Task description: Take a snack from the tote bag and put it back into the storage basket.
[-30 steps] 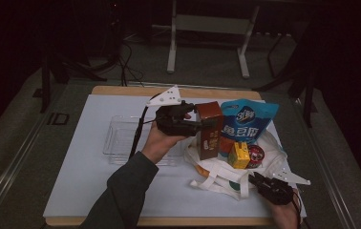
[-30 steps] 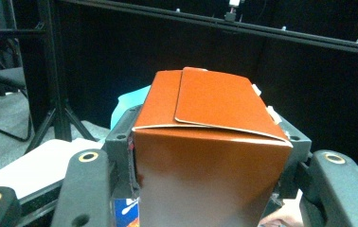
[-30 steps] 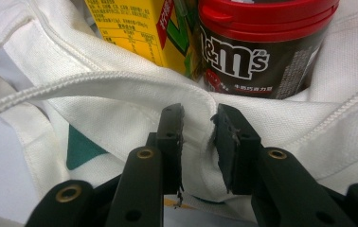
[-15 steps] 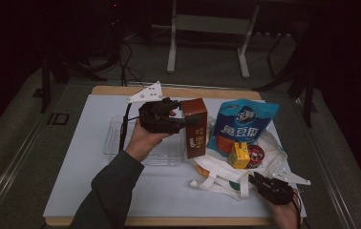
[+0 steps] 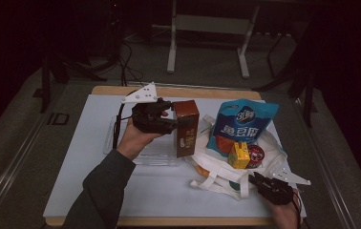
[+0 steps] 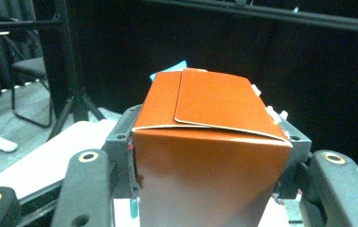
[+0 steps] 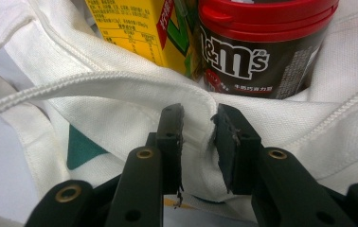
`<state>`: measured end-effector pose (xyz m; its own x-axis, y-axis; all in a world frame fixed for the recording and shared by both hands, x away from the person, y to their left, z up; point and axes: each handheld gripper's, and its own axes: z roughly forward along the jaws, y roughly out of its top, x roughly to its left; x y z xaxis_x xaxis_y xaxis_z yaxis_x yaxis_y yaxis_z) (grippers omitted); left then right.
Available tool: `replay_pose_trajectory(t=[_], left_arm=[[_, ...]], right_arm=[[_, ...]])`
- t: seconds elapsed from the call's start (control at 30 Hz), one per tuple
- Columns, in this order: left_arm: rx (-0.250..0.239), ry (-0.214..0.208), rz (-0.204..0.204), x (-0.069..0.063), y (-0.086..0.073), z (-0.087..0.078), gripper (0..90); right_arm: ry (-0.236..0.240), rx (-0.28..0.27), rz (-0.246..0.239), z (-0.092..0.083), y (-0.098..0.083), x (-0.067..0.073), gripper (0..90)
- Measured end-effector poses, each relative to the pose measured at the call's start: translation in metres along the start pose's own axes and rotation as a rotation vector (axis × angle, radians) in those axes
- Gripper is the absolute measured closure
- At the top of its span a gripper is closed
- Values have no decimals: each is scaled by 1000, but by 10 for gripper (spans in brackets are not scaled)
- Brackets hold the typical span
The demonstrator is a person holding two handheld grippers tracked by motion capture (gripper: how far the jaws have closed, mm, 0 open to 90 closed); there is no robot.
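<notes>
Brown carton point(image 5: 186, 126) is clamped in your left tool point(image 5: 162, 117), pads pressed on both side faces, carton upright and lifted off the bench point(image 5: 88, 186). In the left gripper view the carton point(image 6: 210, 156) sits squarely between the jaws, folded top flap facing the camera. It hangs over the right end of the clear plastic tray point(image 5: 145, 152), just left of the white tote bag point(image 5: 217, 179).

The bag lies on the white-covered bench with its mouth open. Sticking out of it: a blue snack pouch point(image 5: 244, 124), a yellow juice box point(image 5: 239, 155) and a red-lidded M&M's jar point(image 5: 256, 153), the jar touching the juice box on its right side.

Your right tool point(image 5: 264, 183) is at the bag's near edge, low right on the bench. In the right gripper view the right tool point(image 7: 198, 125) has a fold of the bag's hem point(image 7: 196, 127) pinched between its jaws, cloth bunched up between the pads, so it's clenched on the bag. Juice box point(image 7: 139, 28) and jar point(image 7: 257, 42) sit right behind that hem.

Left sleeve point(image 5: 97, 195) comes in from the bottom edge.
</notes>
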<state>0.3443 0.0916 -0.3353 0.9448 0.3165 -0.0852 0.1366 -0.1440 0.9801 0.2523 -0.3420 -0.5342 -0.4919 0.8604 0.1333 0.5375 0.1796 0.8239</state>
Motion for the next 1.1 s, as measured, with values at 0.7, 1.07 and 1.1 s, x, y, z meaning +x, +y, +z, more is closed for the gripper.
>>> replay_pose_trajectory(t=[0.7,1.07,1.1], left_arm=[[109,65,46,14,-15,-20,424],[135,120,38,27,-23,-40,424],[135,120,38,27,-23,-40,424]], right_arm=[[0,0,-2,0,0,0,717],[1,1,1,0,0,0,717],[0,1,2,0,0,0,717]])
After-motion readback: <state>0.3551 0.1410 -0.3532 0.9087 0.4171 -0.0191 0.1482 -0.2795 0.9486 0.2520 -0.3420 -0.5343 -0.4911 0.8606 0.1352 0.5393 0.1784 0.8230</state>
